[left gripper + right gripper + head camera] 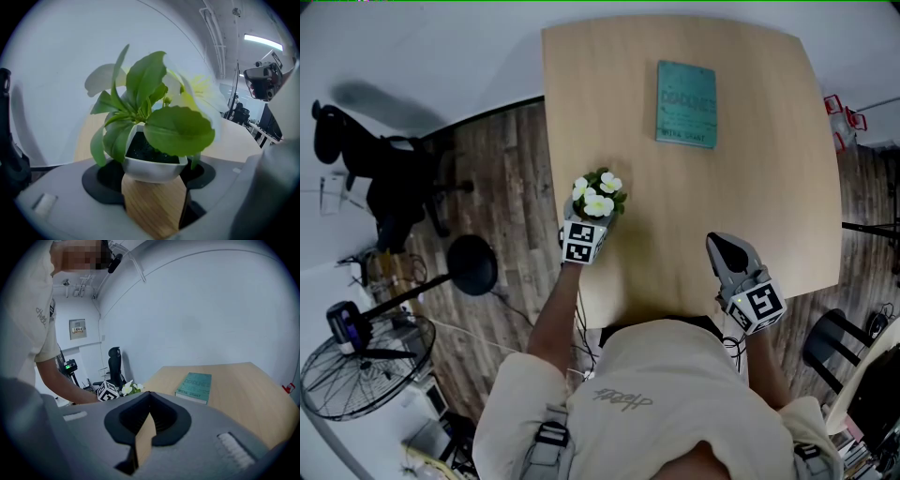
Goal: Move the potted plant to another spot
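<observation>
Head view puts your left gripper (595,223) at the left edge of the table (750,169), in the middle left of the frame, with the potted plant (598,199) right at its tip. In the left gripper view the potted plant fills the gap between the jaws: a white bowl on a faceted wooden base, upright, with green leaves and pale flowers above. The jaws stand wide and sit against its two sides, gripping it.

Your right gripper (724,247) is over the lower right part of the tabletop, well apart from the plant. Its jaws are together with nothing between them.

A teal book (686,103) lies flat in the upper middle of the table, away from both grippers. Left of the table, on the wooden floor, you have a black office chair (384,178), and a floor fan (366,370) in the lower left corner.
</observation>
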